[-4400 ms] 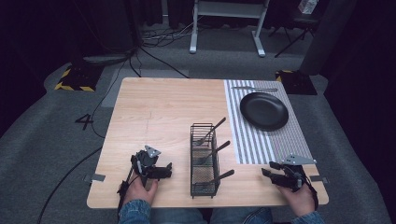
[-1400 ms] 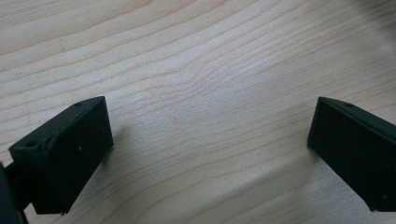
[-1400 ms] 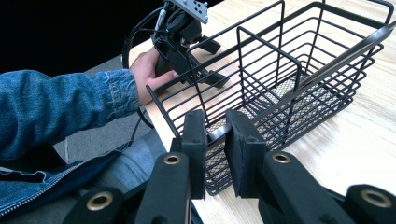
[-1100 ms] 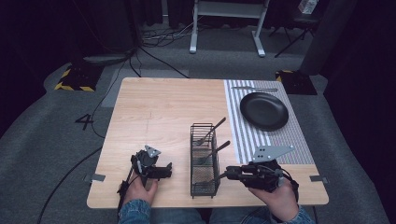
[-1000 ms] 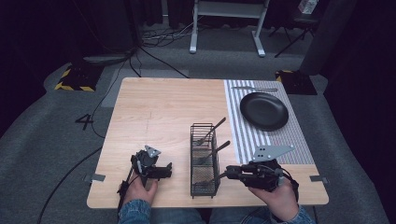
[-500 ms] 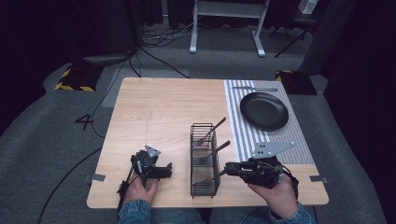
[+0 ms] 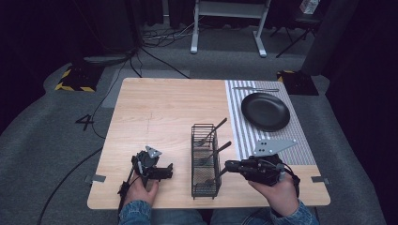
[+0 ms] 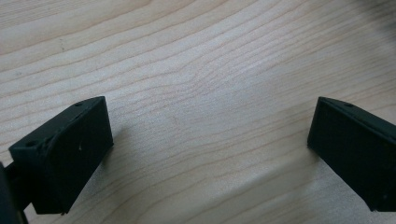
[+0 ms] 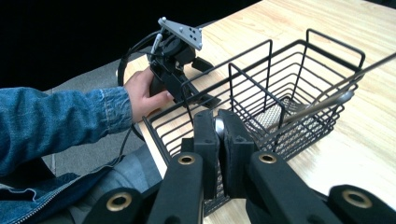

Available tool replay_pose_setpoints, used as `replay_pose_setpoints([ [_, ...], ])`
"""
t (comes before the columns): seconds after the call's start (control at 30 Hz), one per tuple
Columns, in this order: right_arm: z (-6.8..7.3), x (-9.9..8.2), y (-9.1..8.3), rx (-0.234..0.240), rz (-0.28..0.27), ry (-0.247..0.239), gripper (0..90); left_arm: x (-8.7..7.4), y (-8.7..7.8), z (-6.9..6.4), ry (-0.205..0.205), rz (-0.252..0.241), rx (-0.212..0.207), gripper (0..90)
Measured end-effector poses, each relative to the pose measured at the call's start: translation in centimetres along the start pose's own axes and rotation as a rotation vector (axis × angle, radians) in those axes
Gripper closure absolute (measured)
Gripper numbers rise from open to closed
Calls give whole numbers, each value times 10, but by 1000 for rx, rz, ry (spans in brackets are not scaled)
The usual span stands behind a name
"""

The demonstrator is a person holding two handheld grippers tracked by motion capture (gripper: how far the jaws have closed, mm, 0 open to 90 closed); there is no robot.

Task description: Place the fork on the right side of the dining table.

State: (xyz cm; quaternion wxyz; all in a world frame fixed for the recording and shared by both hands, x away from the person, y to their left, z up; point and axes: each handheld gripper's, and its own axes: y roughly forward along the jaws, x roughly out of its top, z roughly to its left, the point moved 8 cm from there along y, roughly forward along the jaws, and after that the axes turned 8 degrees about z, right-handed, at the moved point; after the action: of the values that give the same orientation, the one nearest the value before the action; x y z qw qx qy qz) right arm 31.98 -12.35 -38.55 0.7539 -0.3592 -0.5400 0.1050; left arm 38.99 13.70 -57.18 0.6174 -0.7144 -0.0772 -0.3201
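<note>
Now the right gripper (image 9: 219, 135), just closing, pinches a utensil handle (image 9: 218, 125) at the wire caddy's (image 7: 205, 159) near end, apparently to lift it out.

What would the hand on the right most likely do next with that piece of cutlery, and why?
Probably lift it up and out of the wire basket. The right gripper has just closed its jaws on the handle of the utensil leaning over the basket's near compartment, so the grip looks made. The left gripper rests open on the wooden table, and the black plate is bare.
</note>
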Motion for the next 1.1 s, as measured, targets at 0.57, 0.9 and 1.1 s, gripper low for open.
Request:
replay_pose_setpoints([
  [0.57, -1, 23, -17, -12, -71, -6, 868, 0, 0, 0, -2, 0, -2, 1],
  [0.9, -4, 34, -38, -30, -120, 0, 868, 0, 0, 0, -2, 0, -1, 1],
  [1.1, -8, 36, -54, -44, -156, 18, 868, 0, 0, 0, -3, 0, -2, 1],
])
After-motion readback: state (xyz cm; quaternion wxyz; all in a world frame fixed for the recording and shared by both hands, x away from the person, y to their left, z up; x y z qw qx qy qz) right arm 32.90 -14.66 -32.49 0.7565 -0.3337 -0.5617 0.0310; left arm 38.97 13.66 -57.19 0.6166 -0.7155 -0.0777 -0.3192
